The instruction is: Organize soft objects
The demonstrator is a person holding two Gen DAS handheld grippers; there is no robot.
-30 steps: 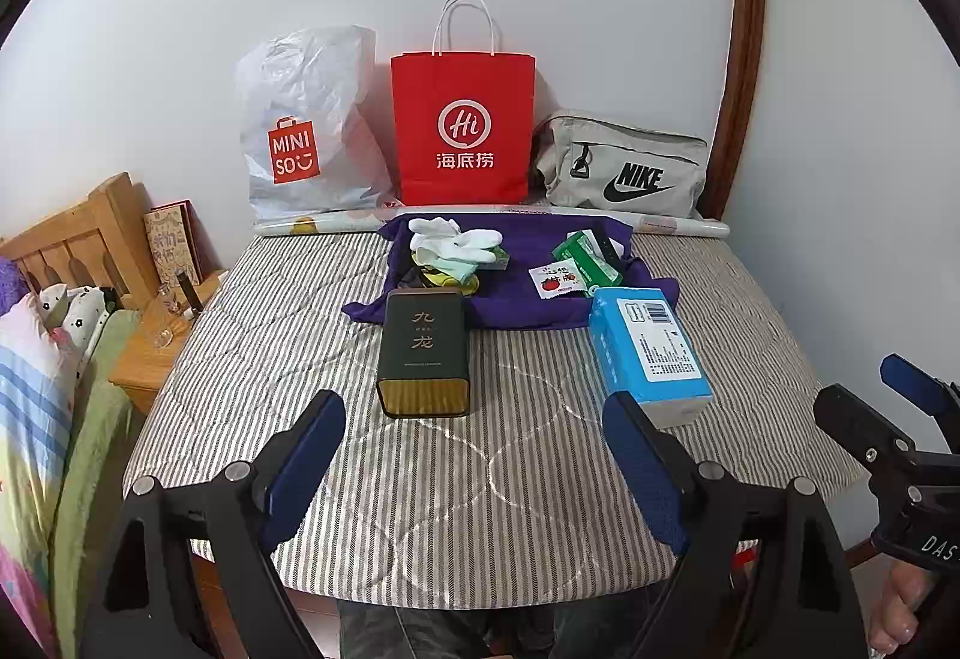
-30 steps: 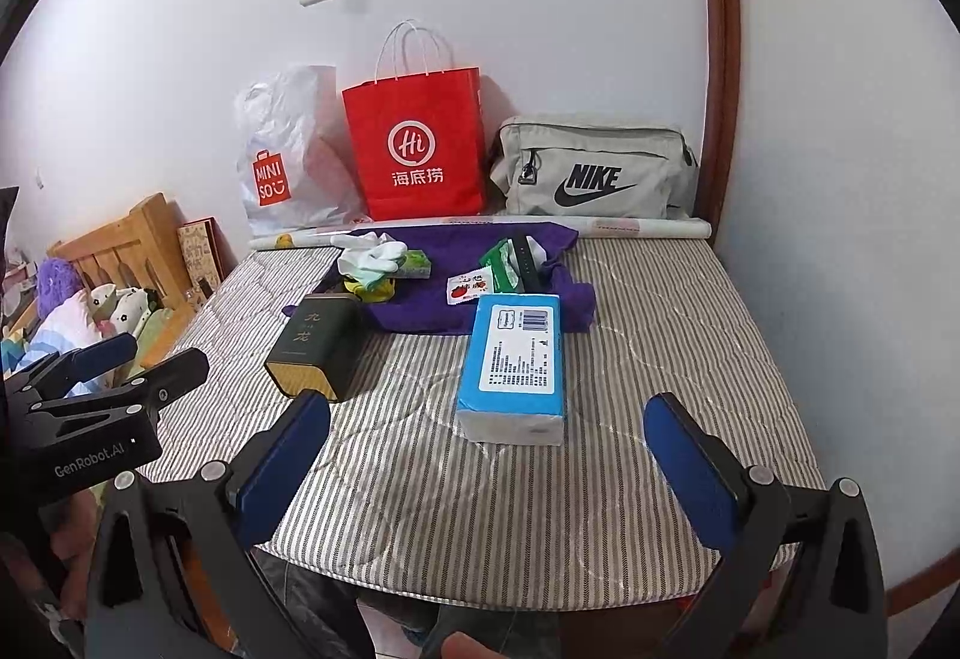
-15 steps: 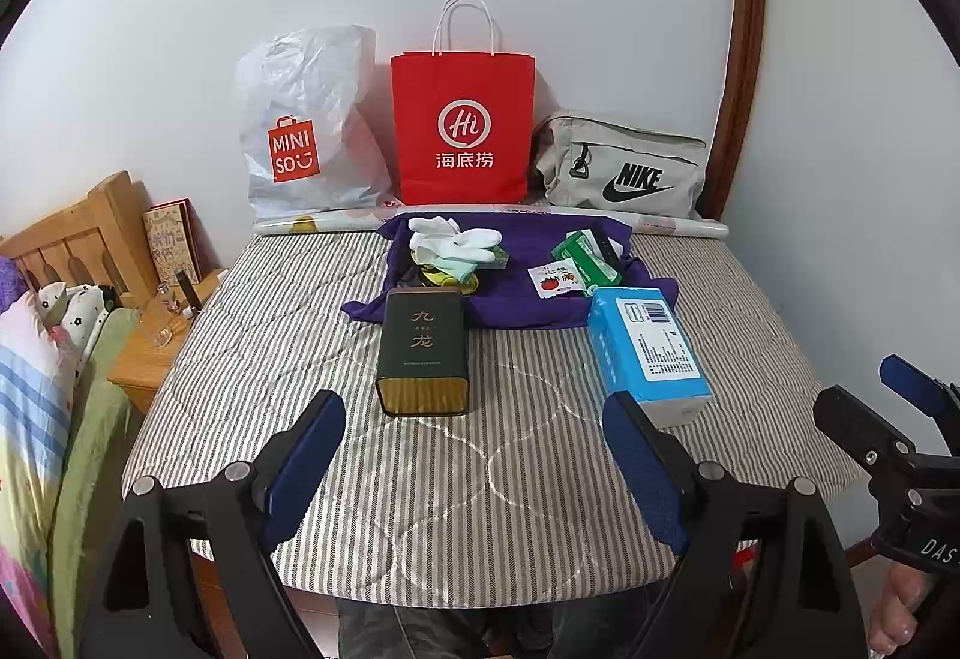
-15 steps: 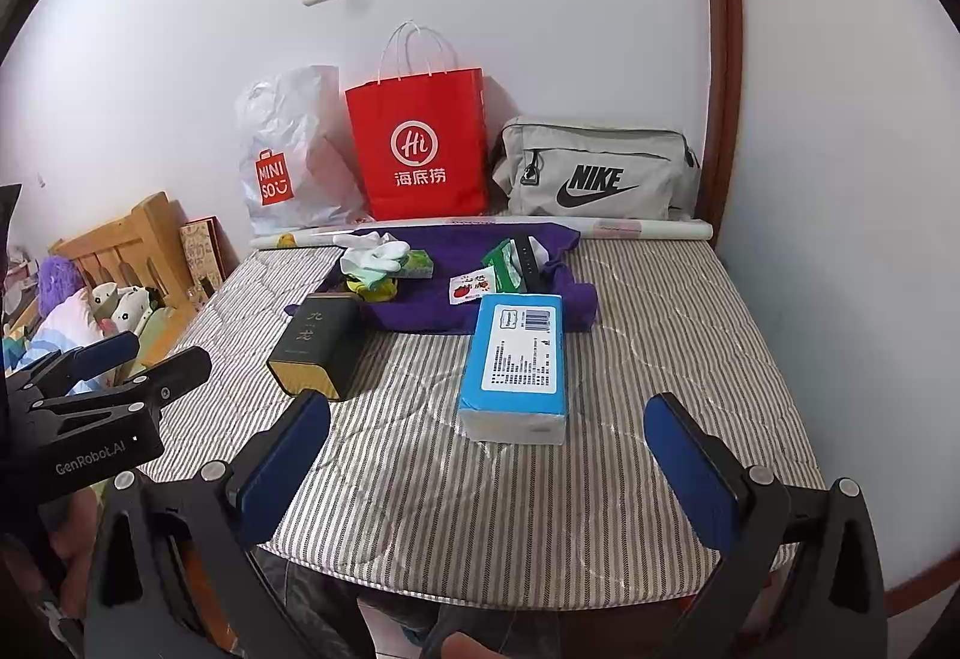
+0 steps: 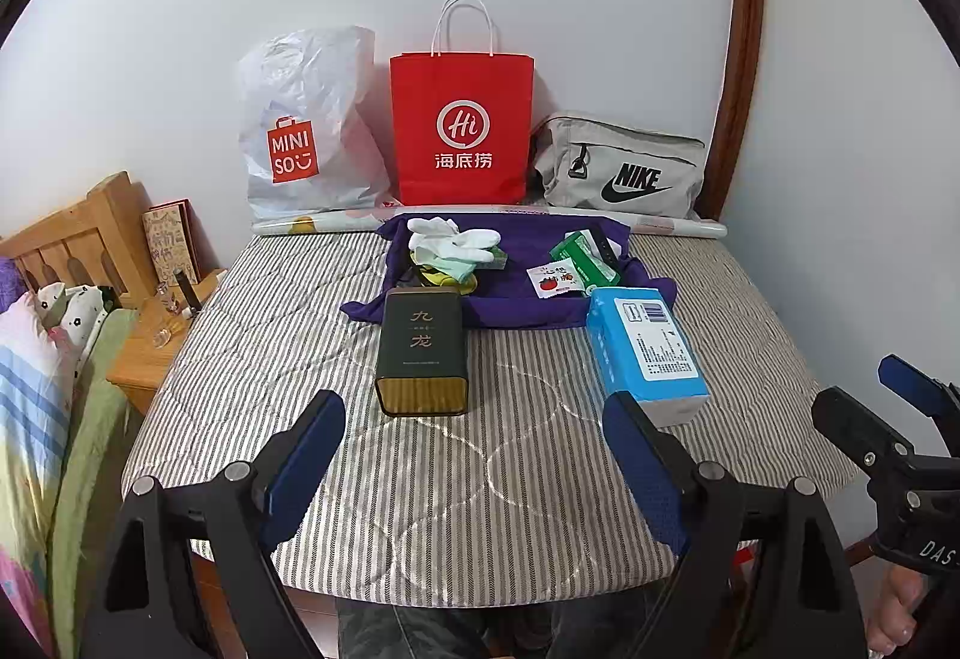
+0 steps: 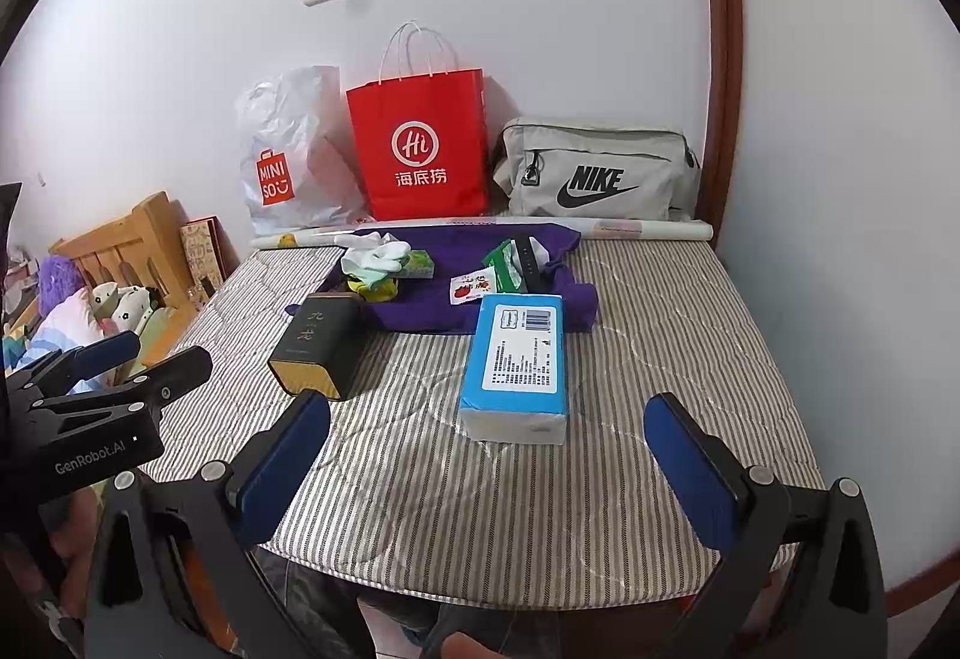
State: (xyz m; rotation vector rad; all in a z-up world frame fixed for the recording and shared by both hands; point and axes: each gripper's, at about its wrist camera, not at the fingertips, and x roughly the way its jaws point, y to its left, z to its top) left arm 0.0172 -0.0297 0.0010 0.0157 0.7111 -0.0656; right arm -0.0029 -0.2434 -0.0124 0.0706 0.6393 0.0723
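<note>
A purple cloth [image 5: 516, 293] [image 6: 432, 308] lies spread at the back of the striped mattress [image 5: 480, 467]. On it rest white gloves [image 5: 456, 242] [image 6: 375, 254], a small green pack [image 5: 585, 263] and a tomato sachet [image 5: 555, 280]. In front stand a dark tea tin [image 5: 422, 353] [image 6: 318, 344] and a blue tissue pack [image 5: 648, 353] [image 6: 517, 365]. My left gripper [image 5: 474, 455] hovers open near the mattress's front edge, nothing between its fingers. My right gripper [image 6: 489, 449] is open too, short of the tissue pack.
Against the wall stand a white plastic bag [image 5: 306, 125], a red paper bag [image 5: 462, 125] and a grey Nike bag [image 5: 624, 167], with a rolled sheet [image 5: 678, 226] before them. A wooden nightstand [image 5: 150, 347] and bedding [image 5: 36, 389] lie left. A wall rises right.
</note>
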